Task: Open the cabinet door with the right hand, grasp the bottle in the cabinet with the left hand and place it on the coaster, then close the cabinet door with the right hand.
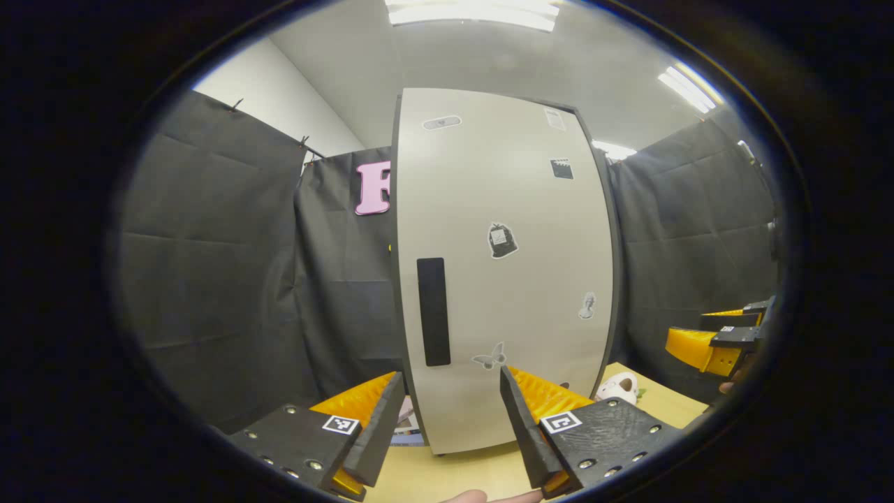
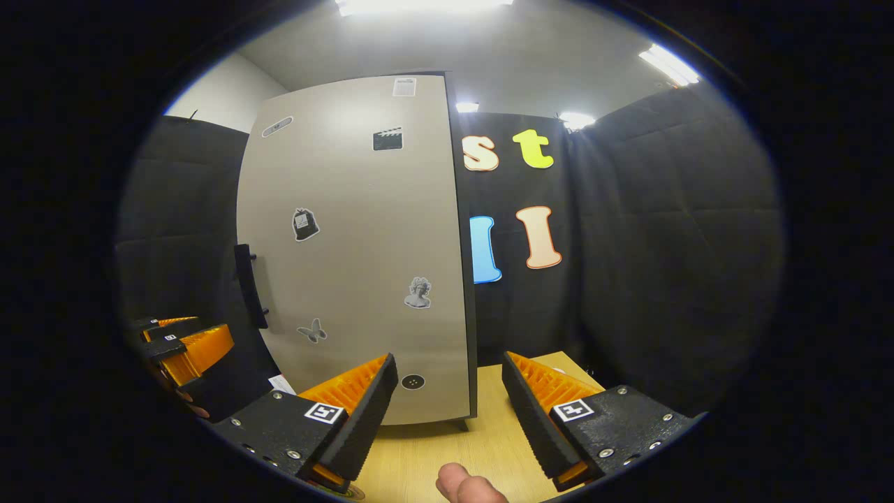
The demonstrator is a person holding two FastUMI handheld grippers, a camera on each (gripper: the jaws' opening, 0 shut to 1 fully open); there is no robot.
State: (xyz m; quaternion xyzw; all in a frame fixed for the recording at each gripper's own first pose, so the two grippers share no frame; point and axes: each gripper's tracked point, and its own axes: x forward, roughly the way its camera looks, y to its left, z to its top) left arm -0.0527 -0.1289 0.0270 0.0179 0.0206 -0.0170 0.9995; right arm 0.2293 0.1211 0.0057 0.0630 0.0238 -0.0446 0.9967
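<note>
nothing is done yet: the tall beige cabinet door (image 2: 356, 244) with its black bar handle (image 2: 250, 286) stands closed on the pale wooden desk (image 2: 489, 433), hiding any bottle, and my right tongs (image 2: 447, 391) and left tongs (image 1: 450, 412) hang released and empty before it.

No words or numbers can be read here. The tall pale-grey cabinet door (image 1: 503, 265) carries small picture stickers without legible lettering: a clapperboard (image 2: 387, 138), a butterfly (image 2: 311, 330), a bust (image 2: 418, 292). A pale label (image 2: 404, 86) near its top edge is too small to read.
</note>
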